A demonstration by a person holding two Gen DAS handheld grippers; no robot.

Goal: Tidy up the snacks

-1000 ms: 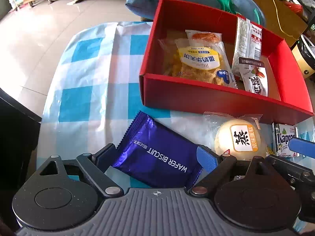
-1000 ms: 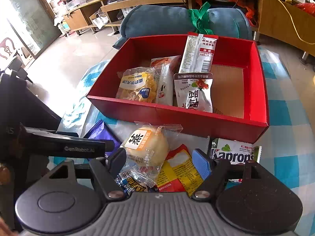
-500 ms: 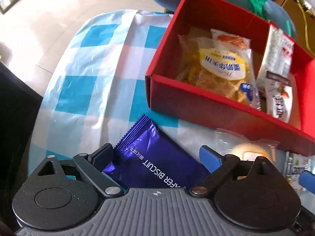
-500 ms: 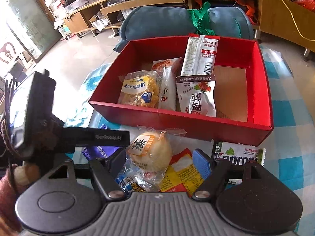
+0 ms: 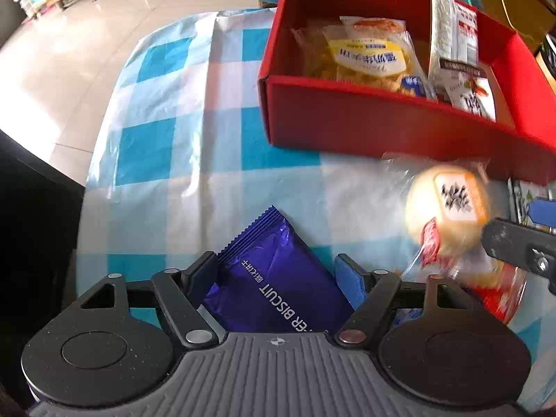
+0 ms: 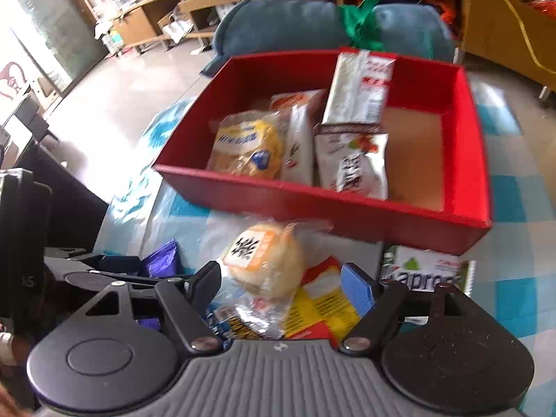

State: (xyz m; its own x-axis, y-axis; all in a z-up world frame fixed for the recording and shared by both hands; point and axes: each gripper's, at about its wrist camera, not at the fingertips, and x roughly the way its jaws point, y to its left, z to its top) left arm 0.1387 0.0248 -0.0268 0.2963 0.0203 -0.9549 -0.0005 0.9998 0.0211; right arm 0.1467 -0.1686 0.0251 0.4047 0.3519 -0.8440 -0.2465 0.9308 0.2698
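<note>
Blue-and-white checked cloth covers the counter (image 5: 180, 111), with pale floor tiles and low wooden shelving beyond. One purple wafer biscuit packet (image 5: 278, 274) lies on the cloth, and the left gripper (image 5: 276, 278) straddles it, jaws roughly halfway apart, a finger close along each long edge; whether the pads actually press it, I cannot tell. One round bun in clear wrap (image 6: 267, 260) sits just in front of the red box (image 6: 347, 208), blurred in both views. The right gripper (image 6: 281, 285) reaches around it, jaws wide, the bun between the fingers but nearer the black one, with a gap to the blue pad (image 6: 358, 292). Under the bun lies one red-and-yellow packet (image 6: 319, 305), and one white and green Kapron box (image 6: 424, 271) lies beside the right finger against the red wall.

Inside the red box I count four packets: one yellow-labelled bag of crisp snacks (image 6: 248, 149), one narrow white packet (image 6: 299, 139) beside it, one tall white-and-red sachet (image 6: 361, 90) leaning on the far wall, and one white pouch with a dark top band (image 6: 351, 163). The right part of the box floor shows bare cardboard.

Against half a second ago, the left gripper's jaws have drawn in around the purple packet, and the right gripper has pushed forward, bringing the bun deeper between its fingers.
</note>
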